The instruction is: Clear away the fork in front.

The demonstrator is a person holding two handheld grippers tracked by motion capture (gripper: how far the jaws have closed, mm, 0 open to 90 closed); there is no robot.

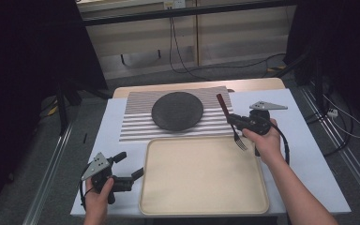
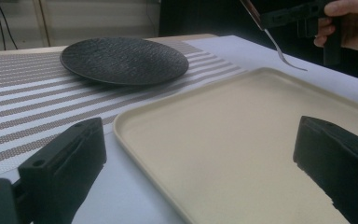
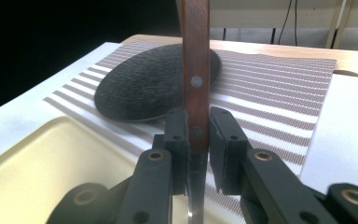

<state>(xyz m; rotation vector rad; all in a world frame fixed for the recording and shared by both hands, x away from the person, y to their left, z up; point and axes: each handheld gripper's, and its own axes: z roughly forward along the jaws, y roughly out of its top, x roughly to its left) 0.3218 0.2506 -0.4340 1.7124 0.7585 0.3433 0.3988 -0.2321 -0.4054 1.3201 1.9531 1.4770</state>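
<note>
A fork (image 1: 229,123) with a dark wooden handle (image 3: 196,70) hangs in the air, clamped at the handle by my right gripper (image 1: 234,120). Its metal tines (image 1: 240,142) point down over the far right corner of the cream tray (image 1: 168,197). The left gripper view shows the same fork (image 2: 279,49) at the top right, above the tray's far rim (image 2: 261,72). My left gripper (image 1: 132,168) rests at the tray's near left corner, jaws wide apart and nothing between them. A black round plate (image 1: 177,111) lies on the striped placemat (image 1: 136,126) beyond the tray.
A white table top (image 1: 304,140) carries the placemat and tray. Its right part beside the tray is bare. Cables (image 1: 178,51) run across the grey floor behind the table, and dark stands flank both sides.
</note>
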